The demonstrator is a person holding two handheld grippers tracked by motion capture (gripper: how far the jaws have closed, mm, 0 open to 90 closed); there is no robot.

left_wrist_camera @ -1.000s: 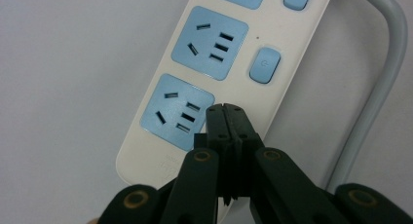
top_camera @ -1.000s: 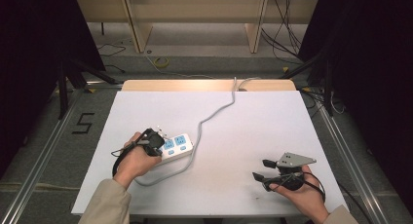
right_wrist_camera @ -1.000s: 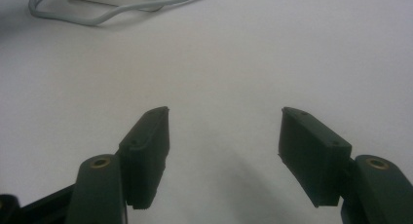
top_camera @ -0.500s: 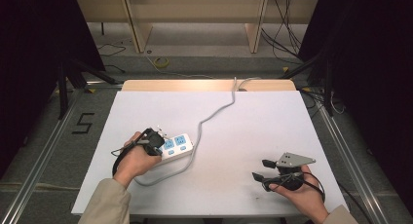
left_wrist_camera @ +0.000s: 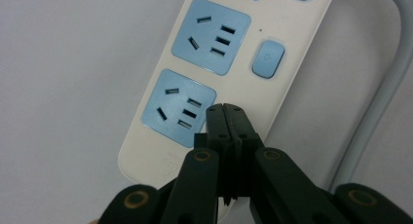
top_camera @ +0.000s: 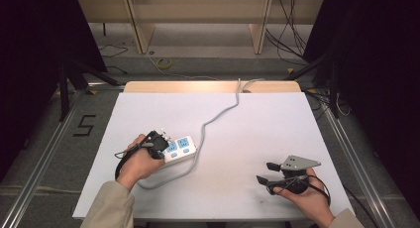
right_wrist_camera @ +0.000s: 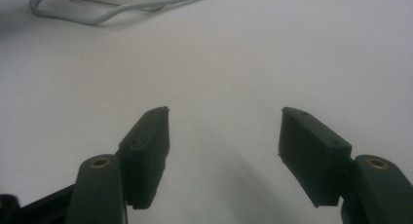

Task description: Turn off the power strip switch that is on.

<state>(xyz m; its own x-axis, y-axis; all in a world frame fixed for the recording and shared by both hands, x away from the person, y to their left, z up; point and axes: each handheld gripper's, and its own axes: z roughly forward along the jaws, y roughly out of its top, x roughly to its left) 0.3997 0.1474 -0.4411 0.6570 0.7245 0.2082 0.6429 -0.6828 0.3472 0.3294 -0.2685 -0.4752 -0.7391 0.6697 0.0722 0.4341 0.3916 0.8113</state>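
A white power strip (top_camera: 180,147) with blue sockets lies left of the table's middle, and its grey cable (top_camera: 218,114) runs to the far edge. My left gripper (top_camera: 159,141) is at the strip's near end. In the left gripper view its jaws are shut together with nothing between them, and the gripper (left_wrist_camera: 225,107) tips rest just right of the lower blue socket (left_wrist_camera: 178,108) on the strip (left_wrist_camera: 297,83). A blue button (left_wrist_camera: 267,60) sits beside the upper socket. My right gripper (top_camera: 265,172) stands open near the front right, and this gripper (right_wrist_camera: 224,121) holds nothing.
The grey cable (left_wrist_camera: 384,87) loops around the strip's near end and shows as a curl of cable (right_wrist_camera: 97,17) at the top of the right gripper view. The white table (top_camera: 277,124) has a wooden far edge (top_camera: 198,86). Dark frames and loose floor cables surround it.
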